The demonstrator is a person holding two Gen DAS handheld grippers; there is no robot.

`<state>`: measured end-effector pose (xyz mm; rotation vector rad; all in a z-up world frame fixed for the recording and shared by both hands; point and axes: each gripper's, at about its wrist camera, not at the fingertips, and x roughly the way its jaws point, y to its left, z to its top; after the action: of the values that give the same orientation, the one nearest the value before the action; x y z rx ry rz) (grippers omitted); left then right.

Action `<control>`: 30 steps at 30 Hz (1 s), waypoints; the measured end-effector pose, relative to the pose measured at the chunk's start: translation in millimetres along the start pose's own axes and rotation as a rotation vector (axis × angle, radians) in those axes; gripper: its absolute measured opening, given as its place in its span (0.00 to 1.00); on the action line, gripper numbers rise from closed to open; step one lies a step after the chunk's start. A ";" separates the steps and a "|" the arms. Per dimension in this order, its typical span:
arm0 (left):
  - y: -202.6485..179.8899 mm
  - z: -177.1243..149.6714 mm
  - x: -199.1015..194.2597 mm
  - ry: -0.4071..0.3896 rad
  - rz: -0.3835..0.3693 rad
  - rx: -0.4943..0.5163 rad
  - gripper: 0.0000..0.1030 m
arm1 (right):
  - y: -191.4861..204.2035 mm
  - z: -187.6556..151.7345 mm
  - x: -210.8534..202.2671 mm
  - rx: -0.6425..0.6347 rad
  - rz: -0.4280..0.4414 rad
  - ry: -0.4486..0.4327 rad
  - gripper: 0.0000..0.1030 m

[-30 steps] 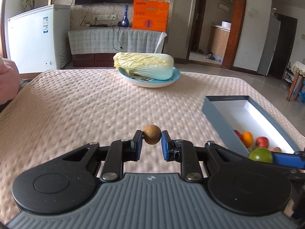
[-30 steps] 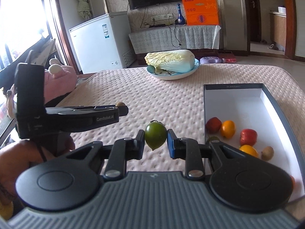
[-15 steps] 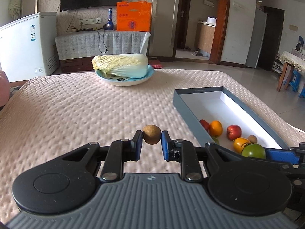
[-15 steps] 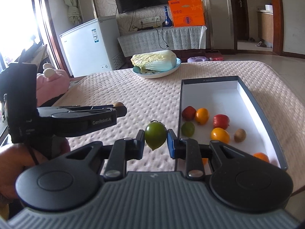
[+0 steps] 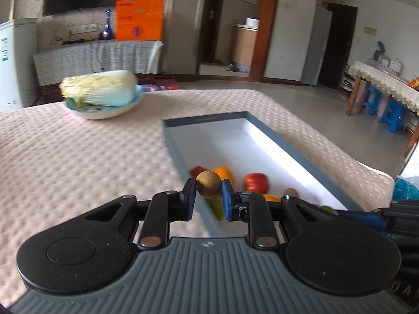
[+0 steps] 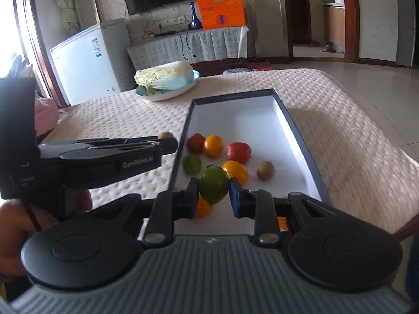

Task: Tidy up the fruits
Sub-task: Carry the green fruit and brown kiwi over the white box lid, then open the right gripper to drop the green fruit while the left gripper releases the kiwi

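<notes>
My left gripper is shut on a small brown round fruit and holds it over the left wall of the grey box. My right gripper is shut on a green fruit above the near end of the same box. The box's white floor holds several fruits: red, orange, yellow-orange, green and a small brown one. The left gripper with its brown fruit also shows in the right wrist view, just left of the box.
A blue plate with a napa cabbage stands at the far side of the pink quilted table. The table's right edge drops to the floor. A white freezer and a covered sideboard stand behind.
Both grippers have moved right toward the box with their fruits still held. The left gripper's fruit now sits over the box's left wall; the right gripper's fruit is now over the box's near end.
</notes>
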<state>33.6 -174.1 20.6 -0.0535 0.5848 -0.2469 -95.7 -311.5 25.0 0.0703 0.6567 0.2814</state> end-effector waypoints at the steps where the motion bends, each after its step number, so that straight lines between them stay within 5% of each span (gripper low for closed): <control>1: -4.8 -0.2 5.1 0.006 -0.008 0.002 0.24 | -3.0 -0.7 1.2 -0.001 -0.006 0.004 0.27; 10: -19.5 -1.6 30.0 0.033 -0.026 -0.005 0.26 | -18.6 2.2 28.5 -0.008 -0.083 0.040 0.30; 12: -16.7 -2.1 28.9 0.032 -0.032 -0.008 0.26 | -20.7 1.5 27.5 0.006 -0.088 0.038 0.38; 15: -14.2 -3.6 24.8 0.029 -0.044 -0.010 0.40 | -20.2 -0.4 21.5 -0.008 -0.095 0.022 0.48; 20: -17.2 -6.4 2.3 -0.011 -0.042 -0.003 0.72 | -35.2 -3.7 7.8 0.038 -0.155 -0.001 0.48; 30: -45.7 -30.6 -70.5 -0.046 0.010 0.077 1.00 | -51.8 -27.4 -52.8 0.193 -0.169 -0.063 0.57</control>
<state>-49.8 -200.4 38.6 0.0185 0.5290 -0.2577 -140.2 -376.6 26.8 0.2060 0.6216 0.0518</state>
